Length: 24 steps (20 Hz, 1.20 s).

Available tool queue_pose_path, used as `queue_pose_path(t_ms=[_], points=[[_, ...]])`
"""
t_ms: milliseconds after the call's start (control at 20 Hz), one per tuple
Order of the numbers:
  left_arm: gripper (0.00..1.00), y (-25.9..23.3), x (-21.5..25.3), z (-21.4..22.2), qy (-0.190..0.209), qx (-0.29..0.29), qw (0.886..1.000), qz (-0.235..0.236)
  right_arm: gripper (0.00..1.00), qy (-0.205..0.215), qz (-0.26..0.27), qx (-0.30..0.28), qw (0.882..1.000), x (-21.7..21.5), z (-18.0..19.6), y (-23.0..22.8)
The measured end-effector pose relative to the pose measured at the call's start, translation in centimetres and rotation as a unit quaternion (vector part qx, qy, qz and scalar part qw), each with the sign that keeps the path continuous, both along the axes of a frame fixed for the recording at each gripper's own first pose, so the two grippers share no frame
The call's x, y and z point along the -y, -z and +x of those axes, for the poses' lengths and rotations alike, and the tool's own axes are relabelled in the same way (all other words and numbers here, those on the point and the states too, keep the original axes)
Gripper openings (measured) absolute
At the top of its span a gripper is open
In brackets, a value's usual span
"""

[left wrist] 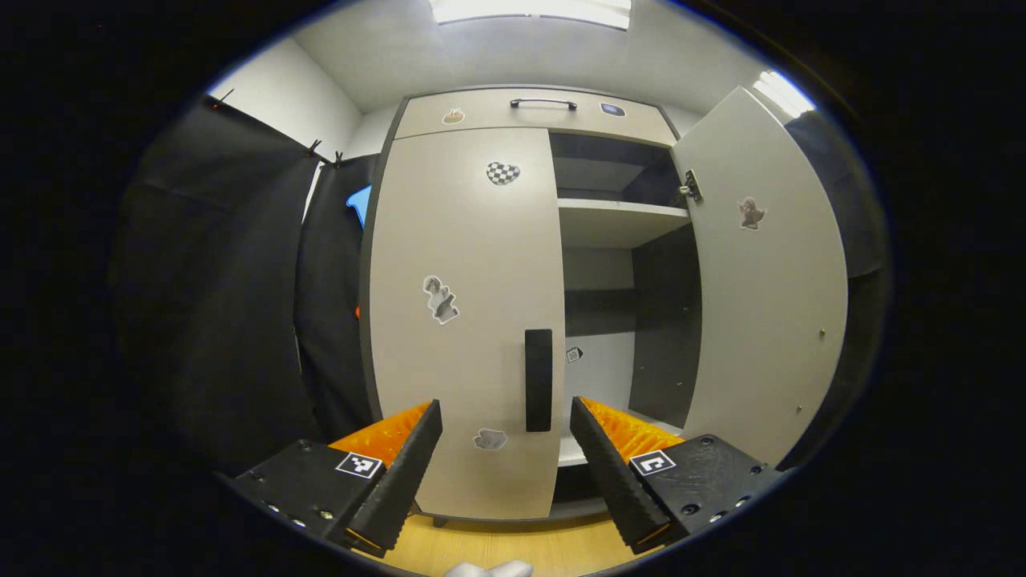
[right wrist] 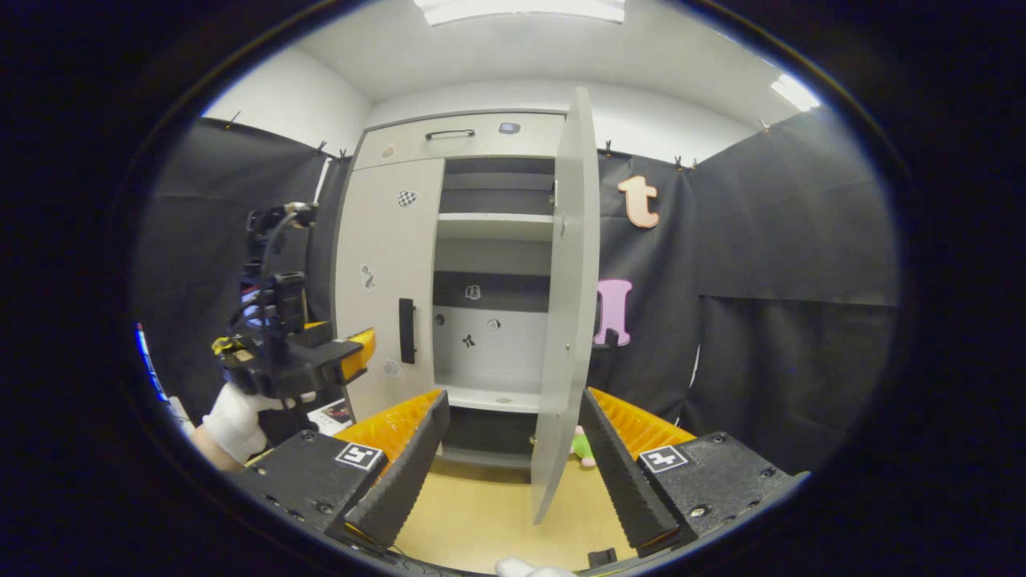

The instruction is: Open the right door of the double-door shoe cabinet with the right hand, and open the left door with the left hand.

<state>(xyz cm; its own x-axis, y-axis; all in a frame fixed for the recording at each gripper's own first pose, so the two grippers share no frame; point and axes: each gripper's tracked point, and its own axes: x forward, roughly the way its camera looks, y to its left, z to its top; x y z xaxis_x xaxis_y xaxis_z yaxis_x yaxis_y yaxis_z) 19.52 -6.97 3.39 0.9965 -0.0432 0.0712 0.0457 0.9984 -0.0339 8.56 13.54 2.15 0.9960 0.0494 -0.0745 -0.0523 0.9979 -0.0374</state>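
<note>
From where I stand, the far left is black cloth wall [left wrist: 232, 264], pinned up with small clips along its top edge. In the right gripper view, a gloved hand [right wrist: 236, 421] holds the left gripper [right wrist: 353, 353] up just in front of the shoe cabinet [right wrist: 465, 132]; seen side-on there, its jaw gap cannot be judged. In the left gripper view that gripper [left wrist: 505, 449] has its jaws spread wide, holding nothing, aimed at the closed left door [left wrist: 461, 320]. The door's dark vertical handle [left wrist: 539, 380] sits between the two fingers in the picture, apart from both.

The left door carries several stickers: a checkered heart [left wrist: 502, 172] near the top, a grey figure [left wrist: 440, 299] midway and a small pale one [left wrist: 490, 438] low down. None bears writing I can read. Above both doors runs a drawer front with a dark bar handle [left wrist: 543, 102] and two more small stickers.

Further right, the right door [left wrist: 765, 280] stands swung open, showing shelves [left wrist: 613, 212] and dark panels inside, with a few small stickers on the back wall, too small to read. The right gripper [right wrist: 513, 457] hangs back from the cabinet, jaws spread and empty, with the open door's edge [right wrist: 573, 304] standing between its fingers in the picture. A small pink and green toy [right wrist: 583, 446] lies on the wooden floor [right wrist: 481, 513] behind that door.
</note>
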Motion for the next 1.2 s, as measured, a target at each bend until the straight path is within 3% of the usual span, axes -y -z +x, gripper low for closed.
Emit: queue_pose_path(t_ms=[450,1000,1100,1200], points=[[0.96,1.7,3.1,8.5,0.013,-0.01,1.0,0.0,1.0,-0.005,-0.002,-0.011,1.0,0.3,2.2,0.0],[0.93,3.0,4.4,12.3,0.02,-0.021,0.999,-0.013,1.0,-0.002,-0.004,-0.02,1.0,0.9,3.0,0.2],[0.8,3.2,4.4,12.6,0.019,-0.024,0.999,-0.016,1.0,-0.004,-0.003,-0.019,1.0,0.8,2.9,0.1],[0.49,3.0,4.2,12.7,0.014,-0.02,1.0,-0.012,1.0,-0.005,-0.001,-0.02,1.0,0.8,2.9,0.3]])
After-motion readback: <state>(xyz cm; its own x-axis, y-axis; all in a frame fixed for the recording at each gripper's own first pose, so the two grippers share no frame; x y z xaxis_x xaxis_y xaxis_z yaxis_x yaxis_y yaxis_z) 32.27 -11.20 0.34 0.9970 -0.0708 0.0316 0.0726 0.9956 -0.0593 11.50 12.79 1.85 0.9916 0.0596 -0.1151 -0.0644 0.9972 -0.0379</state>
